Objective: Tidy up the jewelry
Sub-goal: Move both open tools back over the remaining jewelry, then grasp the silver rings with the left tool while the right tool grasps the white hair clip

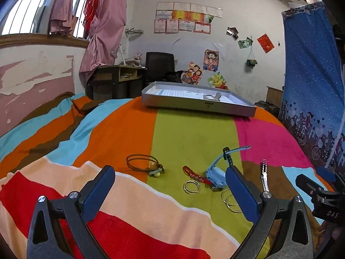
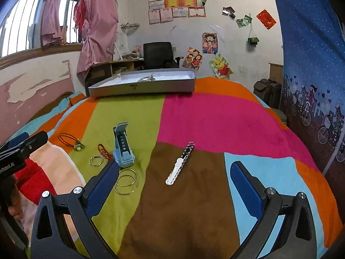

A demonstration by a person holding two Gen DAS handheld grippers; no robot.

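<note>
We record a bedroom with a white rear wall (image 1: 237, 32) bearing rows of certificates (image 1: 186, 17), cartoon posters (image 1: 210, 60) and a small green hanging pouch (image 1: 251, 62), while the left wall (image 1: 36, 71) shows pink paint peeling in patches below a wooden sill. Daylight enters through a barred window (image 1: 23, 6) at upper left, hung with knotted pink curtains (image 1: 103, 30); beneath them stand a dark wooden desk (image 1: 116, 75) and a black office chair (image 1: 159, 64). We note a bed covered by a multicoloured striped blanket (image 1: 189, 133) in the foreground and a blue patterned curtain (image 1: 310, 75) with bicycle figures at right.
</note>
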